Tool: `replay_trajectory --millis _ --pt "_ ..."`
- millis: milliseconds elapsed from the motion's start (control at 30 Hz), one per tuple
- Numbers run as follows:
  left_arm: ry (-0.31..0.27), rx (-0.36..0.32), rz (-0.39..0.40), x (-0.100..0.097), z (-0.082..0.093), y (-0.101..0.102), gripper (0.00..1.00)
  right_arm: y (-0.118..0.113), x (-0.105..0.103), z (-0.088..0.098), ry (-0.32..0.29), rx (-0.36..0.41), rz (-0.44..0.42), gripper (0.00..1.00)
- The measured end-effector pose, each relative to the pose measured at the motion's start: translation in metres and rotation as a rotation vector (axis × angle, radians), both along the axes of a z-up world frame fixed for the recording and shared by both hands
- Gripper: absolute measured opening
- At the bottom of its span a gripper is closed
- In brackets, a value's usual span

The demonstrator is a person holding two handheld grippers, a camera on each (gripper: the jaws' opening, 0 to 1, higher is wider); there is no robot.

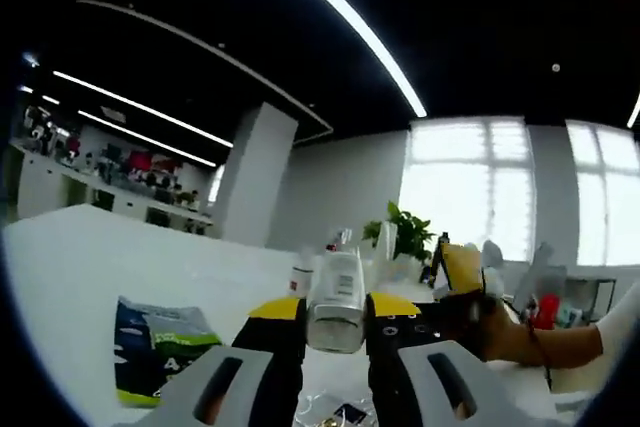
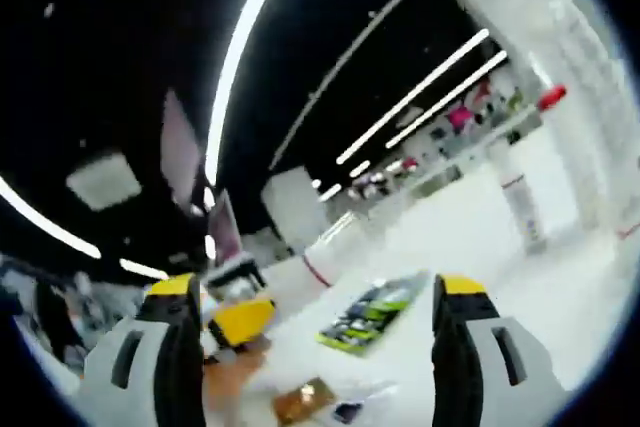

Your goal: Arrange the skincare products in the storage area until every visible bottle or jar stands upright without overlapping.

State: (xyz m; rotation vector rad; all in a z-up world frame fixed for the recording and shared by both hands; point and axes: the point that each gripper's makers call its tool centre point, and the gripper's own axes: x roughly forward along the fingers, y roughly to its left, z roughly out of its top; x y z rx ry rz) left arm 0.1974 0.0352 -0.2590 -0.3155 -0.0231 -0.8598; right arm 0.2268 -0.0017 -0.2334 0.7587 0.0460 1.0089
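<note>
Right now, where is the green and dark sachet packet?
In the left gripper view, the sachet packet lies flat on the white table, left of the left gripper, which is clamped on a white bottle.

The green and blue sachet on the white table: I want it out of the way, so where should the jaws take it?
Take the green and blue sachet by a short edge, coming in low along the table: it lies flat and thin, so only its rim offers a pinch.

A green and dark packet lies flat on the white table. A potted plant stands before bright windows, with light strips overhead.
</note>
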Motion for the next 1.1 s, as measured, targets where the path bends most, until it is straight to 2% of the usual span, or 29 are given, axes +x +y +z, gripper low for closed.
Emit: replay_trajectory --millis 33,67,100,133,200,267,333,367,400,433,467,500,567,600,667,700,733,800,833,933,967,1033,1067,1100 --pt "-0.005 0.001 -0.006 -0.001 0.001 -0.001 0.22 -0.001 0.000 0.002 0.016 0.034 0.007 1.00" --pt "-0.027 0.013 -0.026 -0.006 0.002 -0.007 0.22 -0.001 -0.004 0.007 0.078 0.136 0.040 1.00" --pt "-0.042 0.028 -0.038 -0.008 0.002 -0.010 0.22 -0.001 -0.005 0.007 0.102 0.154 0.054 0.99" --pt "-0.047 0.033 -0.040 -0.009 0.002 -0.012 0.22 -0.001 -0.005 0.006 0.103 0.146 0.054 0.95" --pt "-0.079 0.078 -0.048 -0.013 -0.001 -0.018 0.22 -0.001 -0.006 -0.002 0.102 0.065 0.045 0.85" --pt "-0.089 0.115 -0.048 -0.015 -0.004 -0.022 0.22 0.001 -0.009 -0.010 0.134 0.007 0.056 0.67" --pt "-0.111 0.153 -0.044 -0.016 -0.007 -0.024 0.22 0.001 -0.011 -0.014 0.129 -0.040 0.052 0.46" --pt "-0.129 0.192 -0.052 -0.018 -0.010 -0.027 0.22 -0.001 -0.008 -0.020 0.148 -0.071 0.033 0.39" --pt "-0.146 0.185 -0.054 -0.020 -0.008 -0.031 0.22 -0.003 -0.005 -0.025 0.168 -0.089 0.015 0.33" --pt "-0.149 0.190 -0.055 -0.020 -0.008 -0.031 0.23 -0.005 -0.004 -0.027 0.176 -0.093 0.008 0.32" --pt "-0.158 0.199 -0.051 -0.020 -0.008 -0.031 0.23 -0.003 -0.005 -0.024 0.216 -0.036 0.039 0.30" --pt "-0.168 0.264 -0.063 -0.019 -0.017 -0.033 0.23 -0.003 -0.005 -0.024 0.252 -0.010 0.047 0.28" --pt "-0.168 0.312 -0.082 -0.018 -0.026 -0.037 0.23 -0.007 -0.003 -0.028 0.259 -0.034 0.051 0.26" --pt "-0.160 0.322 -0.095 -0.018 -0.029 -0.039 0.23 -0.008 -0.003 -0.026 0.248 -0.046 0.043 0.24" --pt "-0.145 0.321 -0.100 -0.016 -0.032 -0.041 0.27 -0.015 0.003 -0.027 0.185 -0.120 -0.038 0.21" --pt "-0.139 0.316 -0.107 -0.014 -0.032 -0.041 0.33 -0.019 0.006 -0.028 0.144 -0.172 -0.095 0.21" --pt "-0.129 0.314 -0.109 -0.013 -0.032 -0.041 0.42 -0.021 0.007 -0.027 0.115 -0.199 -0.128 0.21" --pt "-0.114 0.323 -0.098 -0.009 -0.034 -0.039 0.55 -0.025 0.008 -0.021 0.049 -0.235 -0.189 0.21" --pt "-0.112 0.356 -0.052 -0.001 -0.037 -0.033 0.60 -0.027 0.009 -0.018 0.026 -0.251 -0.214 0.21" --pt "-0.088 0.365 -0.026 0.007 -0.040 -0.027 0.65 -0.043 0.017 -0.015 -0.089 -0.403 -0.387 0.21" --pt "-0.079 0.361 -0.027 0.008 -0.041 -0.026 0.66 -0.055 0.022 -0.014 -0.168 -0.523 -0.517 0.21" --pt "-0.070 0.357 -0.027 0.010 -0.041 -0.026 0.67 -0.063 0.025 -0.014 -0.224 -0.610 -0.612 0.21" --pt "-0.062 0.356 -0.031 0.012 -0.043 -0.026 0.67 -0.068 0.028 -0.012 -0.287 -0.685 -0.677 0.21" --pt "-0.057 0.356 -0.033 0.012 -0.044 -0.026 0.66 -0.069 0.029 -0.011 -0.331 -0.724 -0.706 0.21"
